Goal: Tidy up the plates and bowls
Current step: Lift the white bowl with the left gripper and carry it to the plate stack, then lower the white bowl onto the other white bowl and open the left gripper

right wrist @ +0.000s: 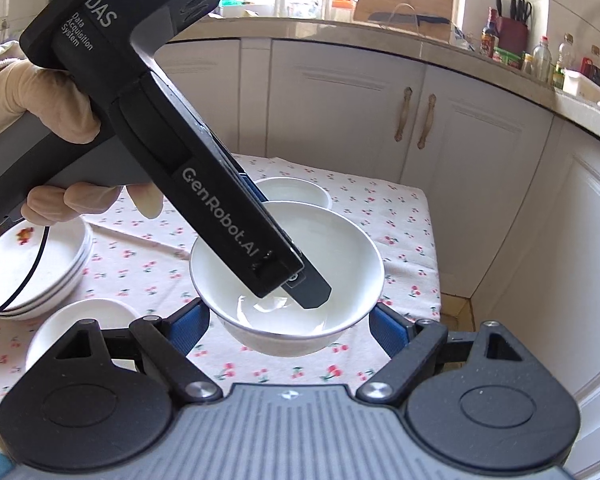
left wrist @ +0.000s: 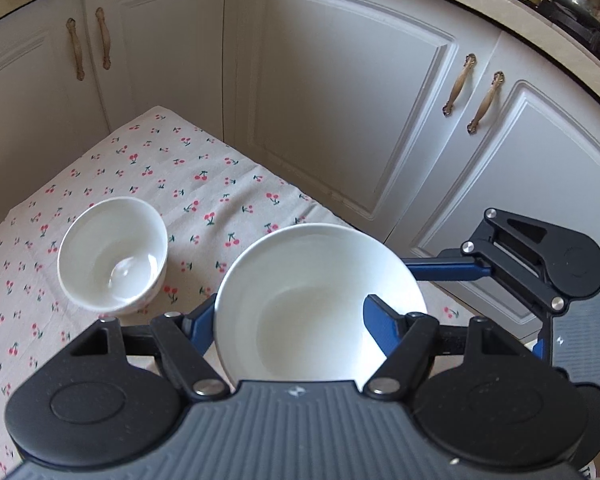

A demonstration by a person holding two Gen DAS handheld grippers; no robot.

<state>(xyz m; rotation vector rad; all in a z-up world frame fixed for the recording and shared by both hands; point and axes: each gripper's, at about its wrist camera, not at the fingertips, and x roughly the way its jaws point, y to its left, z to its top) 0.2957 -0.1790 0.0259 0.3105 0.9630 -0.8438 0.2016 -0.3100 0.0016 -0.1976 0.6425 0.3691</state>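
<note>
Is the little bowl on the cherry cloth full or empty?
Empty. The small bowl sits upright on the cherry cloth, and its bare white bottom shows with nothing inside.

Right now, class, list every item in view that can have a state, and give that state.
held bowl: lifted, upright, empty.
left gripper: fingers shut on the held bowl's rim.
right gripper: fingers flank the held bowl; contact unclear.
second bowl: upright, empty, on the cloth.
plates: stacked.
cabinet doors: closed.
</note>
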